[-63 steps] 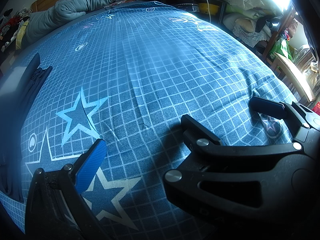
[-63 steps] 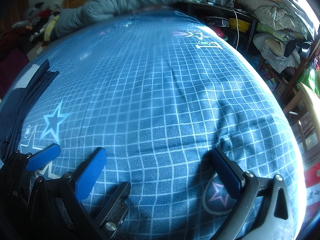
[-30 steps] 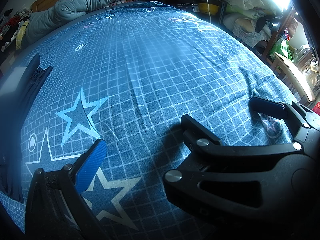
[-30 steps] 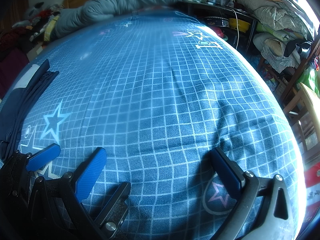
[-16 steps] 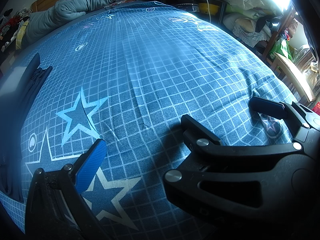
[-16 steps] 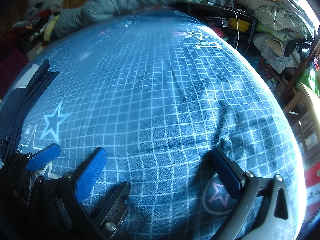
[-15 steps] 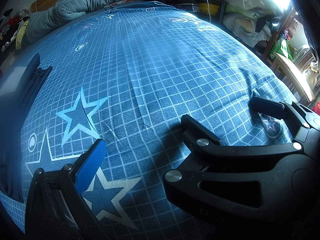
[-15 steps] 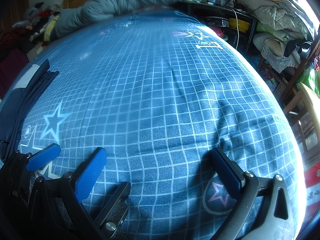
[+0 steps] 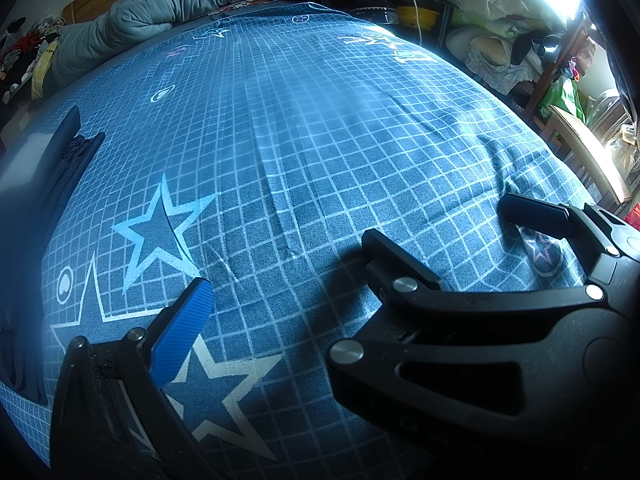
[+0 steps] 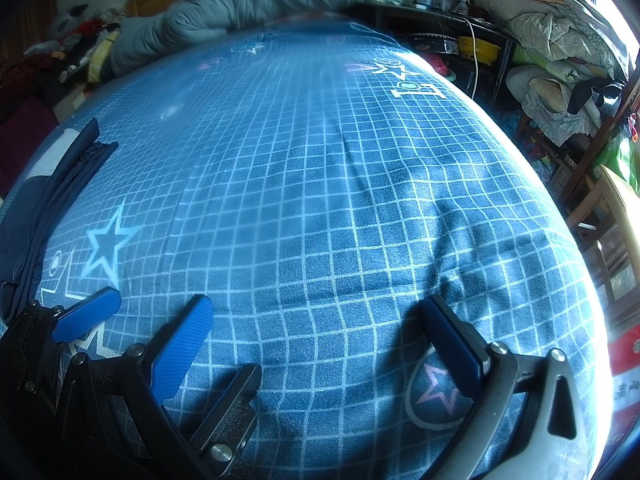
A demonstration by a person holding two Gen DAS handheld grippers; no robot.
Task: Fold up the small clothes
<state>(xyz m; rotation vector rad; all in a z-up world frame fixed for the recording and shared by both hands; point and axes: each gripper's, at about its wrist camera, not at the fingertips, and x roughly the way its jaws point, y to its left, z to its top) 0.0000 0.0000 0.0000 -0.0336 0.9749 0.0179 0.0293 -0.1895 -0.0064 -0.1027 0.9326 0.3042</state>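
Resting on the bed (image 10: 320, 200) with jaws spread and empty, both grippers (image 10: 316, 328) should reach the dark garment (image 10: 44, 208) at its left edge first.

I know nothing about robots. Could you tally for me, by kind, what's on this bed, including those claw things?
Claws: 2, the left claw and the right claw, both open and empty
Dark navy garment: 1, at the bed's left edge (it may be several layers, I cannot tell)
Grey duvet: 1, bunched at the far end
Blue grid sheet: 1
Total: 5
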